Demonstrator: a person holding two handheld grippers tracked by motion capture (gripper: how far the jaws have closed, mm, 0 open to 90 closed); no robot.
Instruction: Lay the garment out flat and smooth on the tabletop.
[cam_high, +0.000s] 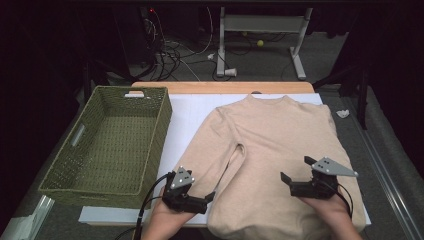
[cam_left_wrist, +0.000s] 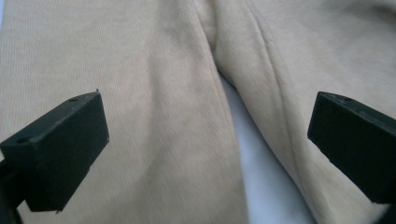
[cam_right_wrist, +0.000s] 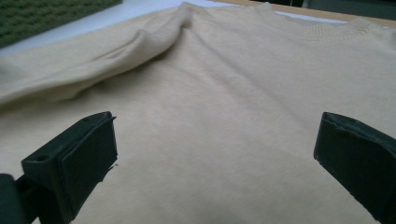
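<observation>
- We see one beige sweater (cam_high: 280, 145) spread flat across the centre and right of the high view, collar toward the top, its lower hem hanging over the near table edge; we judge that a careless pull could drag the whole garment off the bottom of the frame.
- One green woven basket (cam_high: 107, 145) sits at the left of the high view, empty and just beside the sweater's sleeve (cam_high: 210, 155); we think a loose fold may not fit it.
- We hold two grippers: the left gripper (cam_high: 209, 199) at lower centre-left hovers over the sleeve end with jaws spread wide, grasping nothing, and could pinch only one layer.
- The right gripper (cam_high: 295, 176) at lower right, likewise released, hangs over the body and could bunch the knit.
</observation>
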